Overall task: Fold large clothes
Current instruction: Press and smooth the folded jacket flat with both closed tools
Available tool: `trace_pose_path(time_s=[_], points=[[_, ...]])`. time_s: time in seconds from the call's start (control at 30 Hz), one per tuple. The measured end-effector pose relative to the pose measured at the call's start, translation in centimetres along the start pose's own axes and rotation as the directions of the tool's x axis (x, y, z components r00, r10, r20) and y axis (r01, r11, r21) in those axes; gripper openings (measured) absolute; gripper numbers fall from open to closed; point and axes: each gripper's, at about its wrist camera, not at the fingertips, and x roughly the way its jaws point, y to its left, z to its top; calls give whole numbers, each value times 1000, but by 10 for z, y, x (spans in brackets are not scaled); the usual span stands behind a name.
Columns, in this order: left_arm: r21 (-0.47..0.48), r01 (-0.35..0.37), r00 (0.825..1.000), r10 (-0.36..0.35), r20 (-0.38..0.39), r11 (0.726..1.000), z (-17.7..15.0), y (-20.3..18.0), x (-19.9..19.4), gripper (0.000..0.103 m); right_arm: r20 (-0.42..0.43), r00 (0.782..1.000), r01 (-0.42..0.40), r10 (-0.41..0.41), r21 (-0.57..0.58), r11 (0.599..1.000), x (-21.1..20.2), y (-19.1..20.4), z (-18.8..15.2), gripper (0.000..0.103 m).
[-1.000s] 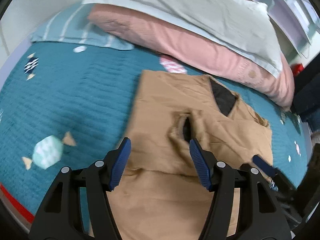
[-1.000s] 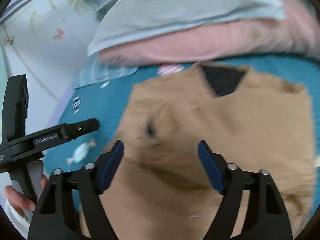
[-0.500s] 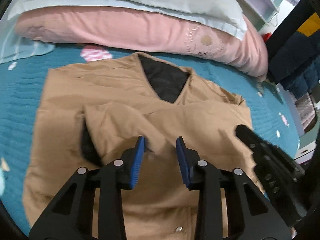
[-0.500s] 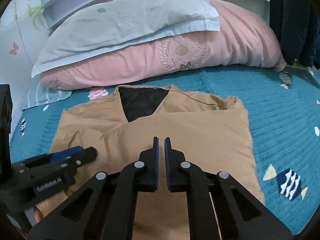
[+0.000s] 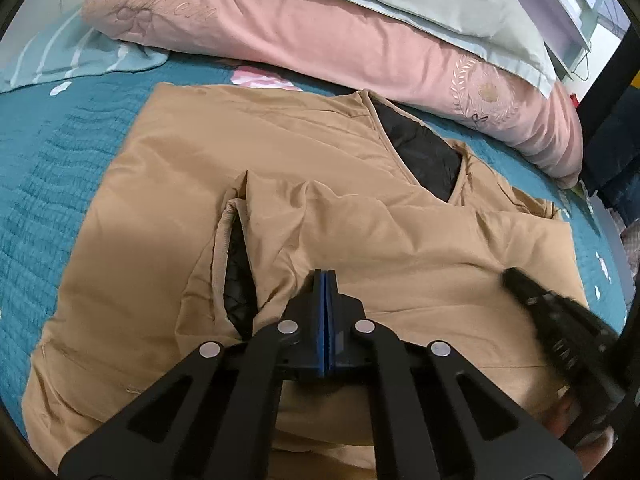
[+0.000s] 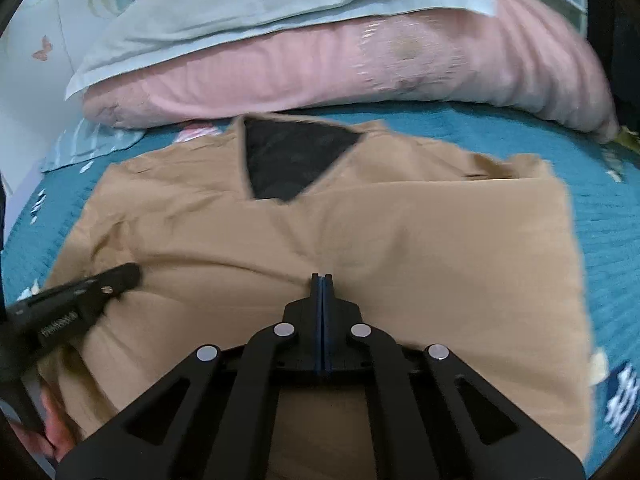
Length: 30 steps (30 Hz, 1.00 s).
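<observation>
Both tongs, wide a second ago, now closed with nothing visibly between pads: left tongs (image 5: pixel 325 274), right tongs (image 6: pixel 321 278). Tan jacket (image 5: pixel 360 240) lies mid-frame on teal bed (image 5: pixel 60 152), sleeves folded in. Likely pressing flat before next fold.

Your bed's teal quilt (image 5: pixel 60 168) carries the tan jacket (image 5: pixel 160 208) spread flat at centre, a pink pillow (image 5: pixel 320 36) at twelve o'clock, and striped cloth (image 5: pixel 72 60) at ten.
</observation>
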Motion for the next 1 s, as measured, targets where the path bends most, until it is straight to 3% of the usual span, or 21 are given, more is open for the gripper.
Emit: trace_pose_path(time_s=[0.07, 0.13, 0.23, 0.3, 0.37, 0.5, 0.63, 0.77, 1.0], points=[[8, -8, 1000, 8, -1, 1000, 1, -2, 1, 3, 5, 1000, 17, -17, 29, 999, -4, -21, -2, 0], [0, -5, 1000, 5, 0, 1000, 0, 0, 0, 3, 6, 994, 110, -110, 53, 993, -8, -51, -9, 0], [-23, 14, 1000, -14, -1, 1000, 1, 1, 2, 3, 13, 986, 159, -165, 196, 968, -12, -96, -17, 0], [-20, 17, 1000, -17, -1, 1000, 1, -1, 4, 3, -5, 990, 135, -140, 296, 946, -7, -117, -22, 0], [-12, 16, 1000, -17, -2, 1000, 2, -3, 7, 3, -10, 990, 137, -140, 303, 943, -2, -119, -22, 0], [-25, 13, 999, -13, -31, 1000, 9, -4, 4, 3, -19, 988, 155, -156, 296, 943, -13, -114, -13, 0], [-37, 18, 1000, -19, -12, 999, 16, -6, -15, 3, 94, 982, 125, -164, 326, 937, -49, -105, 4, 2], [-17, 95, 995, -95, 23, 995, 25, -19, -28, 3, 158, 983, 43, -89, 274, 961, -54, -71, 24, 2], [46, 159, 987, -159, 8, 986, 36, -51, 4, 3, 100, 993, -72, 67, 49, 996, -3, 18, 36, 2]])
